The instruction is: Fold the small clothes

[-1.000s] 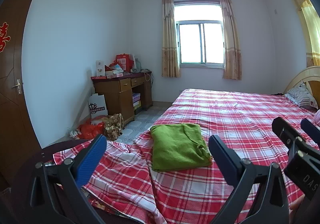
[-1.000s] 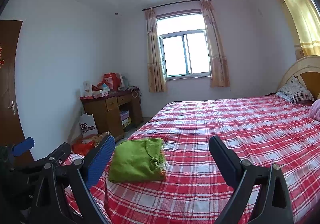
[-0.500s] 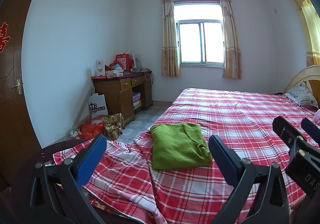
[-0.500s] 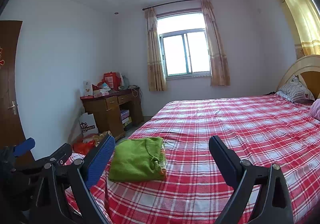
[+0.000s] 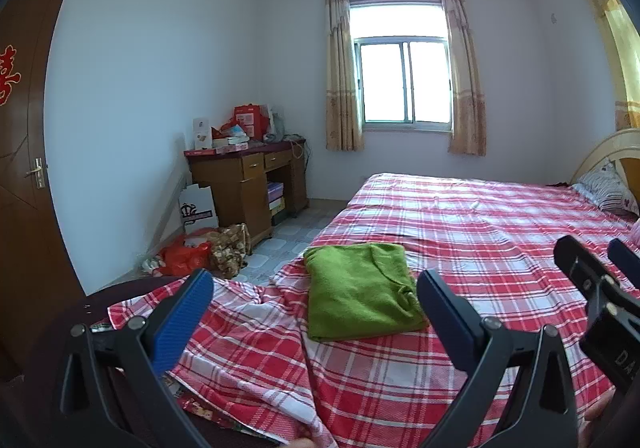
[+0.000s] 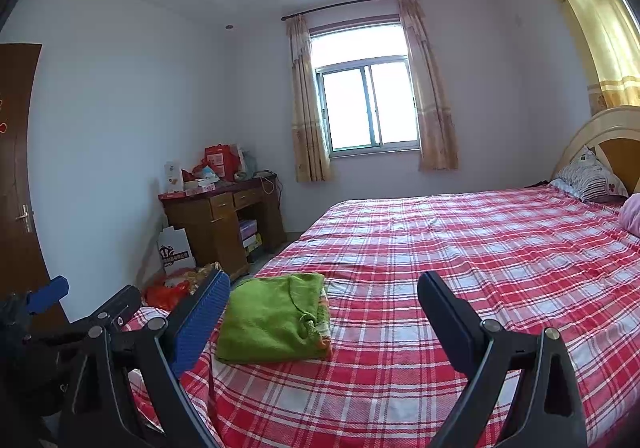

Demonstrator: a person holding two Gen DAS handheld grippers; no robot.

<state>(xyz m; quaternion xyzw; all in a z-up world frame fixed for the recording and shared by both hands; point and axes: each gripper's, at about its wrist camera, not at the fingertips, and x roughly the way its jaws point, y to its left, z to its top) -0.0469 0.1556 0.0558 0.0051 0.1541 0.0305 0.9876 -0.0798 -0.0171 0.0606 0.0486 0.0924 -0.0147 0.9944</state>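
Observation:
A green garment (image 5: pixel 360 290) lies folded into a neat rectangle on the red plaid bedsheet (image 5: pixel 460 232), near the bed's foot corner. It also shows in the right wrist view (image 6: pixel 276 318). My left gripper (image 5: pixel 316 304) is open and empty, held above the bed just short of the garment. My right gripper (image 6: pixel 324 306) is open and empty, to the right of the garment. The right gripper shows at the right edge of the left wrist view (image 5: pixel 592 280). The left gripper shows at the left edge of the right wrist view (image 6: pixel 80 308).
A wooden desk (image 5: pixel 248 183) with boxes on top stands against the left wall. Bags (image 5: pixel 200 252) lie on the floor beside it. A door (image 5: pixel 24 167) is at far left. Pillows (image 6: pixel 592 177) and a headboard (image 6: pixel 600 135) are at the bed's far right.

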